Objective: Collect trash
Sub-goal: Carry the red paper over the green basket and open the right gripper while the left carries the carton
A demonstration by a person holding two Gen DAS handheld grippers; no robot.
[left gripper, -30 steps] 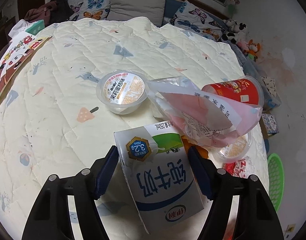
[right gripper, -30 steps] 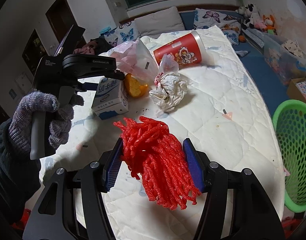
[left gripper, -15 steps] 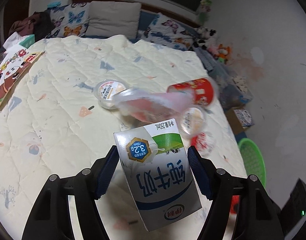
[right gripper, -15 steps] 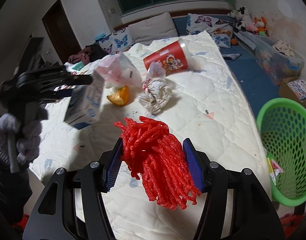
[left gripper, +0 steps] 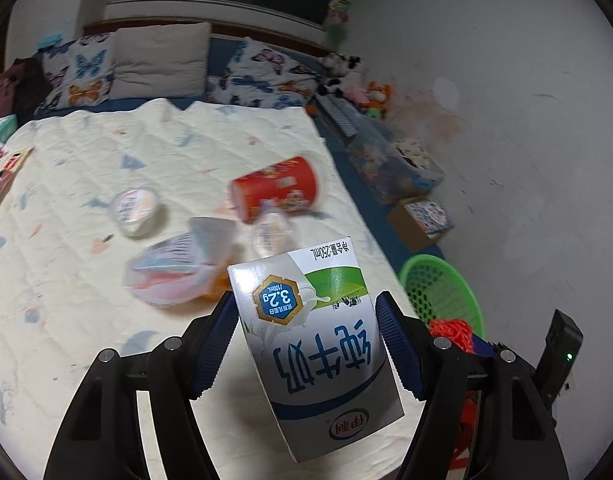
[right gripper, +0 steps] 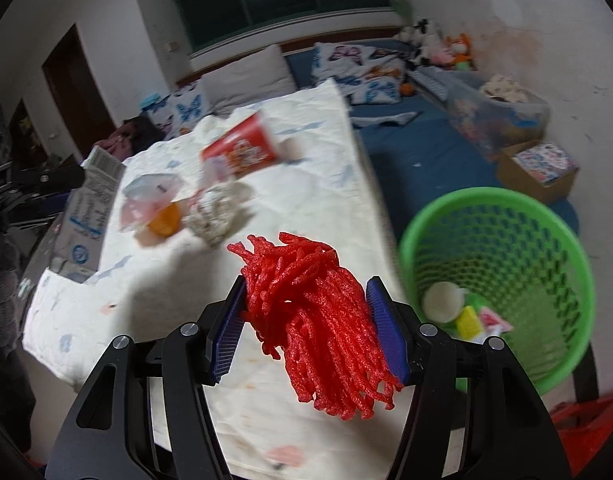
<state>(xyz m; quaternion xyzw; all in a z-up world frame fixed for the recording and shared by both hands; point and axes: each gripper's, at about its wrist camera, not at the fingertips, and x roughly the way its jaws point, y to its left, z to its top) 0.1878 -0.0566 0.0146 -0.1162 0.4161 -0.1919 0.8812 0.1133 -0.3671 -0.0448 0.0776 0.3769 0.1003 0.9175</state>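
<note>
1. Two loads are in hand: your left gripper [left gripper: 306, 344] pinches a milk carton [left gripper: 312, 354] across its sides, and your right gripper [right gripper: 306, 324] squeezes a red foam fruit net [right gripper: 318, 320]. Both hang in the air off the edge of the bed [right gripper: 306, 152].
2. Empty the right one first, since the green mesh basket [right gripper: 502, 216] sits on the floor just to its right. Bring the net over the middle of the rim before you spread the jaws, because its loose strands look likely to snag on the mesh.
3. Keep the carton level as you follow; I cannot tell whether it is empty.
4. Hold the two grippers apart over the basket.
5. Left on the bed are a red paper cup [left gripper: 276, 188], a plastic bag [left gripper: 178, 276], a crumpled paper wad [right gripper: 218, 212] and a sealed jelly cup [left gripper: 136, 210].
</note>
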